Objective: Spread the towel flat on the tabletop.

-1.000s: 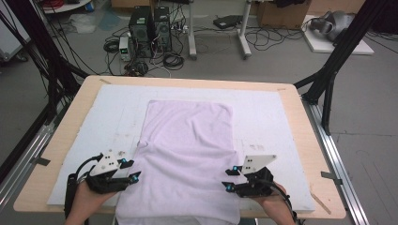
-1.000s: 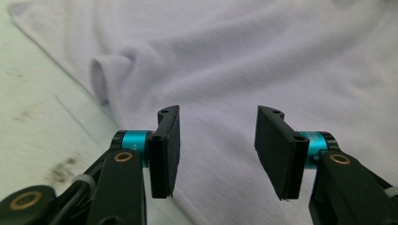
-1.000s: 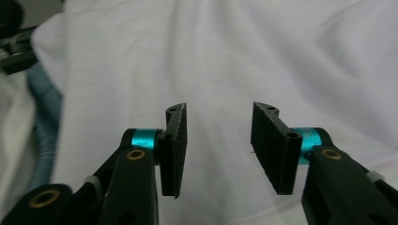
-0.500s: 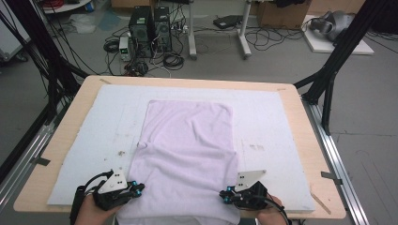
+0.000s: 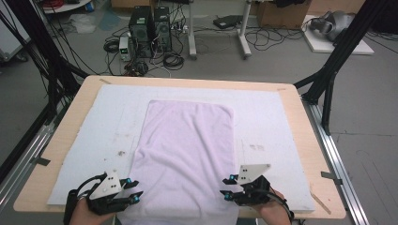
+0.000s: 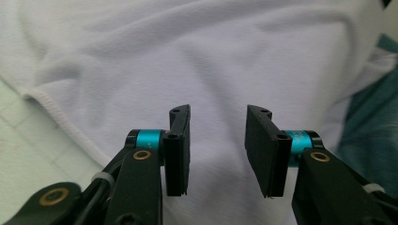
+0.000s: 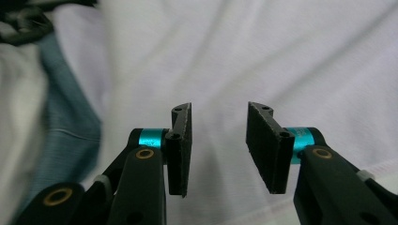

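Flanking the towel point(image 5: 187, 154), left gripper point(image 5: 133, 196) and right gripper point(image 5: 227, 186) gape inward.

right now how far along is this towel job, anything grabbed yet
Done: the lilac towel lies spread flat on the white mat. In hand: the left gripper and right gripper sit at its near corners, jaws open over the cloth in both gripper views, nothing gripped. Left: closing on the corners and any folding, likely all of it.
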`<state>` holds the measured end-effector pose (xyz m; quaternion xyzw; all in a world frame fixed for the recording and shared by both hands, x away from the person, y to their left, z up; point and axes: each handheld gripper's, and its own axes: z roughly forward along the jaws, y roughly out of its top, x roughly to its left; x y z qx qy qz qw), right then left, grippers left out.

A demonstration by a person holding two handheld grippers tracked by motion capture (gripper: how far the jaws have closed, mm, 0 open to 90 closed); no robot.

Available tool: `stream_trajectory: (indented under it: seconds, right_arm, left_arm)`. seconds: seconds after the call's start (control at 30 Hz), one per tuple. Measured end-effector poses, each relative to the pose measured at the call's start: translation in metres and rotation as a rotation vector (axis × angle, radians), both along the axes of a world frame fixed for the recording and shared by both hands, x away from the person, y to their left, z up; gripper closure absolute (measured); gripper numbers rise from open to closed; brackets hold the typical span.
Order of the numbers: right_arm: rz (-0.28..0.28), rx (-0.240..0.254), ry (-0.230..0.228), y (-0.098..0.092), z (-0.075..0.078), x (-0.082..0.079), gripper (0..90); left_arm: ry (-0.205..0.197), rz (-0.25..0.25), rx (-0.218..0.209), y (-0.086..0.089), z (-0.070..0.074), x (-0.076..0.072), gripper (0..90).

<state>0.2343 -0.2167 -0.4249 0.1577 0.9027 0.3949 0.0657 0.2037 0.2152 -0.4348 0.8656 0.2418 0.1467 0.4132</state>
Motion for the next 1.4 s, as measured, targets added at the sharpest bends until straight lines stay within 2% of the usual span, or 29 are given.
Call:
stream_trajectory:
  seconds: [0.07, 0.13, 0.17, 0.2, 0.27, 0.3, 0.4, 0.43, 0.5, 0.57, 0.73, 0.83, 1.07, 1.17, 1.4]
  right_arm:
    - [-0.023, -0.007, 0.017, 0.001, -0.006, 0.008, 60.8]
    - [-0.034, -0.030, 0.018, 0.003, -0.012, 0.013, 61.6]
    - [-0.038, -0.045, 0.014, 0.004, -0.015, 0.014, 63.2]
    - [-0.041, -0.034, 0.022, 0.004, -0.017, 0.015, 65.0]
    - [-0.050, -0.015, 0.028, 0.002, -0.019, 0.017, 70.2]
    - [-0.046, -0.009, 0.027, 0.002, -0.019, 0.016, 75.8]
    - [-0.012, -0.022, 0.014, 0.003, -0.018, 0.011, 84.2]
    - [0.007, -0.025, 0.018, 0.002, -0.017, 0.010, 84.1]
    - [0.004, -0.016, 0.039, 0.001, -0.016, 0.010, 79.7]
    - [0.000, 0.009, 0.056, -0.002, -0.014, 0.011, 75.5]
    - [-0.021, 0.028, 0.048, -0.005, -0.009, 0.016, 69.0]
    - [-0.065, 0.045, 0.052, -0.009, -0.005, 0.023, 64.8]
    - [-0.174, 0.081, 0.038, -0.019, 0.008, 0.047, 50.1]
    - [-0.201, 0.090, 0.030, -0.021, 0.015, 0.059, 44.7]
    - [-0.213, 0.090, 0.018, -0.018, 0.033, 0.087, 36.9]
  left_arm:
    - [0.022, -0.004, 0.029, -0.003, -0.008, 0.007, 60.9]
    - [0.033, -0.025, 0.002, -0.003, -0.012, 0.008, 68.0]
    - [0.027, -0.037, 0.007, -0.003, -0.012, 0.007, 76.5]
    - [0.018, -0.038, 0.008, -0.004, -0.012, 0.004, 84.3]
    - [0.011, -0.034, 0.014, -0.003, -0.012, 0.000, 86.9]
    - [0.014, -0.034, 0.013, -0.002, -0.012, -0.002, 87.2]
    - [0.026, -0.028, 0.017, 0.006, -0.010, -0.008, 87.1]
    - [0.027, -0.023, 0.015, 0.008, -0.009, -0.010, 87.0]
    - [0.028, -0.007, -0.002, 0.012, -0.007, -0.009, 84.3]
    - [0.024, 0.010, -0.014, 0.015, -0.004, -0.006, 75.6]
    - [0.022, 0.033, -0.034, 0.011, 0.001, 0.004, 62.0]
    - [0.024, 0.036, -0.051, 0.009, 0.004, 0.012, 58.6]
    - [0.040, 0.058, -0.088, 0.004, 0.016, 0.038, 49.0]
    - [0.036, 0.073, -0.102, 0.003, 0.023, 0.052, 44.5]
    - [0.043, 0.115, -0.141, 0.001, 0.034, 0.077, 37.6]
